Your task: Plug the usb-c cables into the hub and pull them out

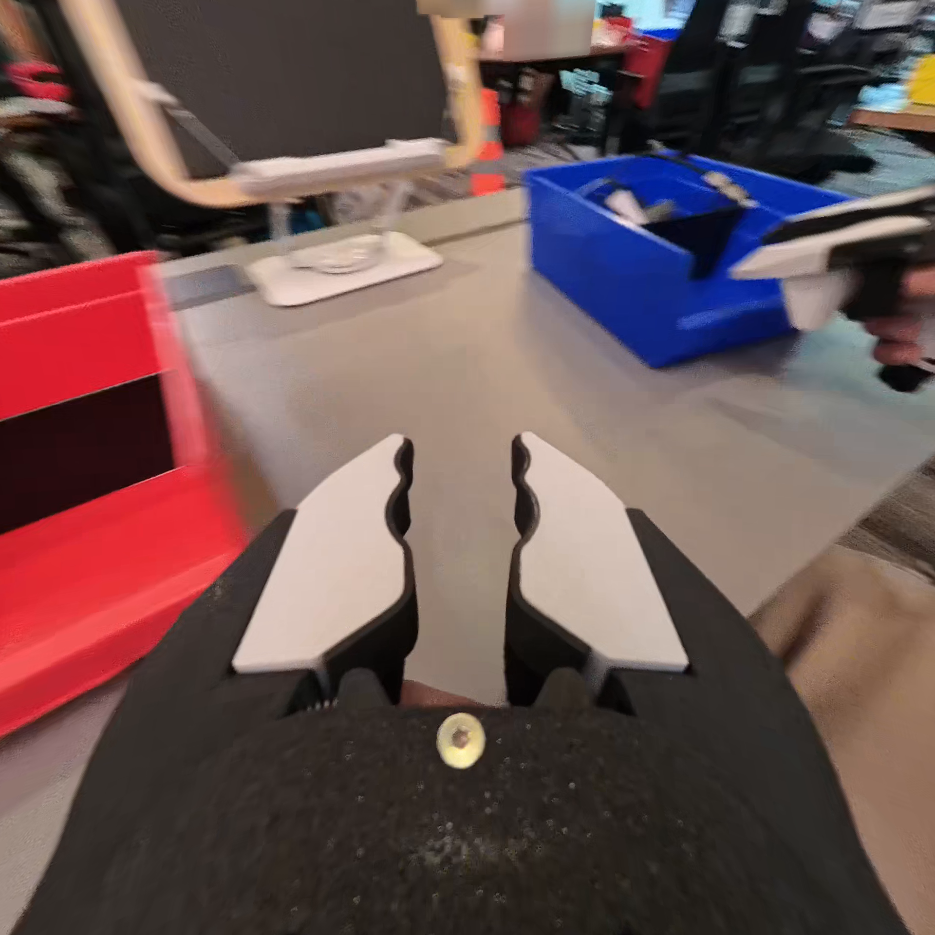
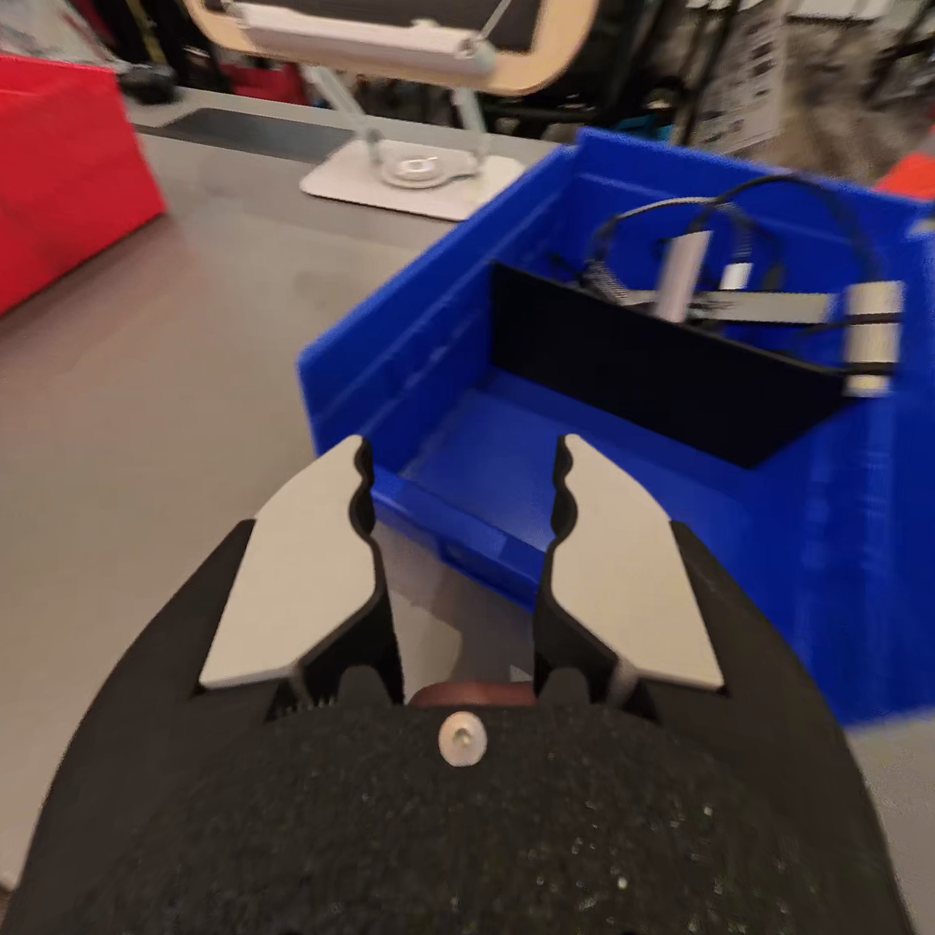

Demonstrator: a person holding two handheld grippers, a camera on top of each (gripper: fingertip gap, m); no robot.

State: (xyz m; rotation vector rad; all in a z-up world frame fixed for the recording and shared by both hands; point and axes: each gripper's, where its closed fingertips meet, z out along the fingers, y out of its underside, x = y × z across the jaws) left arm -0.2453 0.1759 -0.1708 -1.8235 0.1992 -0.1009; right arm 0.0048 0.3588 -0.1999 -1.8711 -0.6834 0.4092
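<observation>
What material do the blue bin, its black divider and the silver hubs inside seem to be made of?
Blue bin: probably moulded plastic, with a smooth, even colour and ribbed walls. Black divider: a thin flat matt sheet, likely plastic, though blur leaves it open. Silver hubs: they look like brushed metal with a pale sheen; painted plastic is possible.

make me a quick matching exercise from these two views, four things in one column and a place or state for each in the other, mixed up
Things:
1. blue bin
2. red bin
3. black divider
4. right gripper

Places or states:
A. stands across the inside of the blue bin
B. jaws apart, nothing between them
C. on the table, left side of both views
D. holds cables and silver devices in its far compartment

Pairs: 1-D, 2-C, 3-A, 4-B
</observation>
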